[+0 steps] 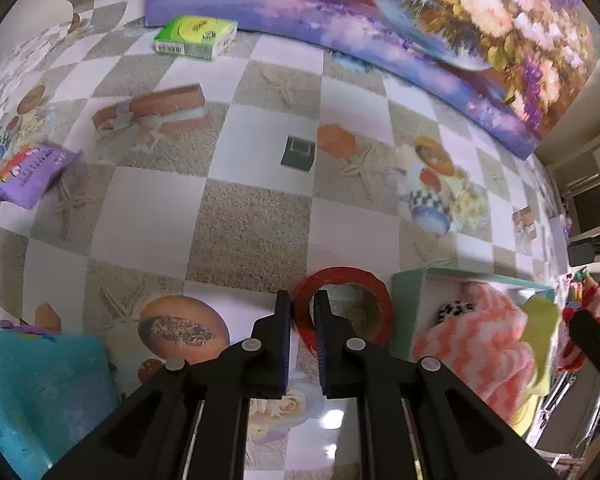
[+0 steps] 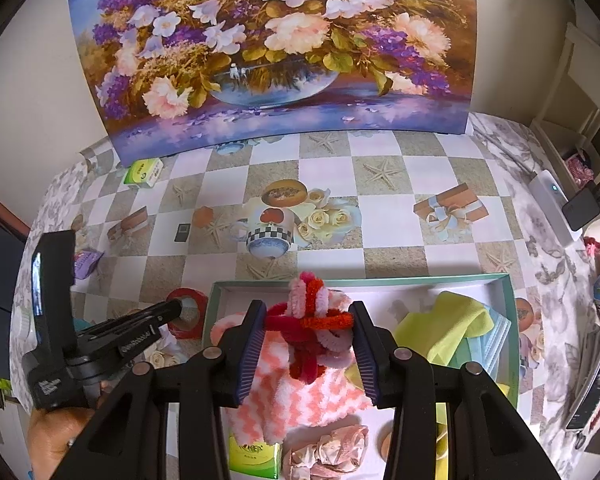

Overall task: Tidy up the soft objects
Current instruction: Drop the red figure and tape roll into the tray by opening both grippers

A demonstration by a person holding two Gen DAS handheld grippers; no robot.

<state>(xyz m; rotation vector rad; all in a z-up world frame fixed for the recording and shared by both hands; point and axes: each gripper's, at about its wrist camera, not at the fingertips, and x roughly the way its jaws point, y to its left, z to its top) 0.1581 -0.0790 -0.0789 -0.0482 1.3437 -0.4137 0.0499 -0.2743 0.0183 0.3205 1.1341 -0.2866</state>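
While my right claw pinches the red-and-pink fuzzy pipe-cleaner knot above the shallow teal box, my left claw, nearly closed on nothing, could topple the red tape roll.

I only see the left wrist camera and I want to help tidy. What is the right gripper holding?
Observer: A fuzzy red, orange and pink knot sits between the jaws of the right gripper.
Operator: Where is it?
Observer: It is over the pink zigzag cloth in the teal box.
Operator: Is anything else soft hiding from me?
Observer: Yes, a pale pink scrunchie lies by the cloth's near edge, beside a green pack.
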